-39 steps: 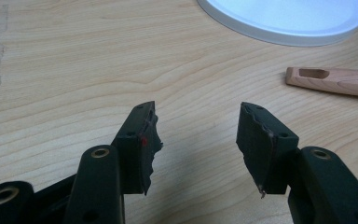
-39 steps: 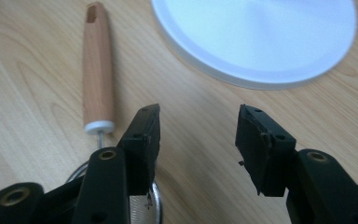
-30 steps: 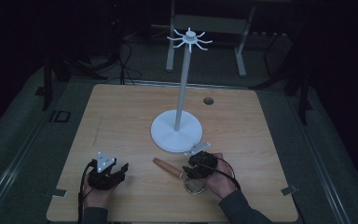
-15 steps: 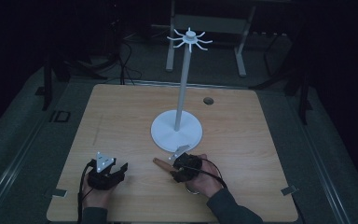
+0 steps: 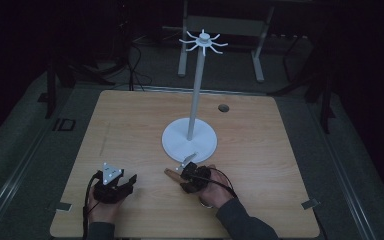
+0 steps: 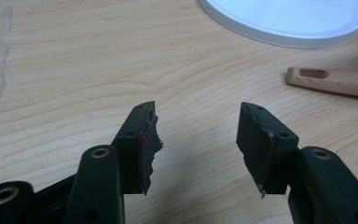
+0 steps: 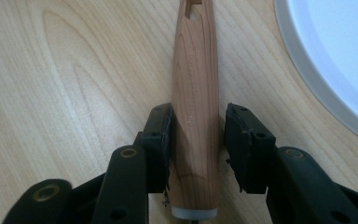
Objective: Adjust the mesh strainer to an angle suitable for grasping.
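Right gripper view shows the right gripper [image 7: 196,140], moved over since a second ago, narrowing around the wooden handle [image 7: 195,93], the grasp nearly made.

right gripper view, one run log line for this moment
right gripper: jaws just closing around tapered wooden handle, small gap at one pad | left gripper: open, idle

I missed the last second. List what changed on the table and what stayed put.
The right gripper slid left along the table's near edge onto the wooden handle. Its jaws have just been closing around the handle; the left pad touches, while a thin gap shows at the right. The left gripper, open, the white stand and the handle kept their places.
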`<state>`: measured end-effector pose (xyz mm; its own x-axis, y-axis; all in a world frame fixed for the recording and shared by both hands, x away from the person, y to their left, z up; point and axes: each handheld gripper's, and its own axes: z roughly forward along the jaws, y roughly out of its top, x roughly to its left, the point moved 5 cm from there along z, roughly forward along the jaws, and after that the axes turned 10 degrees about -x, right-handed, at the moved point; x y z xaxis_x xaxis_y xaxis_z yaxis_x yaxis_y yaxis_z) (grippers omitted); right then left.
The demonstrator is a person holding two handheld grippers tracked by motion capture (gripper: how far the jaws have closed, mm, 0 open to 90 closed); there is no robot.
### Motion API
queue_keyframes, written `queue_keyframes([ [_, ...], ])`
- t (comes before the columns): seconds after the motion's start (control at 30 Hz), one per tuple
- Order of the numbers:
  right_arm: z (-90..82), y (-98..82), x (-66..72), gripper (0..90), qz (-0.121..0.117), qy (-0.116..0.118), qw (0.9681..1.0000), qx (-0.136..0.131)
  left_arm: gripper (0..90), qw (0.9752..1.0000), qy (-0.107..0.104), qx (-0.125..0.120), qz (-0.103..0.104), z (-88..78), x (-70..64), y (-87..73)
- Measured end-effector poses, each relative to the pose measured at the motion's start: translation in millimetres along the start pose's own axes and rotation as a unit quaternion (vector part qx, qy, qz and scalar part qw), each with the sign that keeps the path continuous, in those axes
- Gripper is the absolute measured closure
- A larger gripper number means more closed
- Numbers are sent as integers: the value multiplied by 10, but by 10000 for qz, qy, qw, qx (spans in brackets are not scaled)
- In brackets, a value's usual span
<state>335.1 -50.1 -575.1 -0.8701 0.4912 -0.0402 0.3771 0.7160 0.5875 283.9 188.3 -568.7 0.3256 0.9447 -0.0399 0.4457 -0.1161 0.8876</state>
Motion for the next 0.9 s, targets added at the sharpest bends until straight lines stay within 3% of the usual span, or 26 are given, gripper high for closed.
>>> queue_keyframes([
  [0.23,-3,-1,-45,657,162,113,9998,42,476,10000,-7,26,12,1,1,-3],
  [0.43,-8,6,-38,679,87,98,9998,148,476,10000,-9,30,18,0,-2,-4],
  [0.9,-25,-12,-28,682,35,80,9999,117,476,10000,-12,43,28,5,-3,-5],
])
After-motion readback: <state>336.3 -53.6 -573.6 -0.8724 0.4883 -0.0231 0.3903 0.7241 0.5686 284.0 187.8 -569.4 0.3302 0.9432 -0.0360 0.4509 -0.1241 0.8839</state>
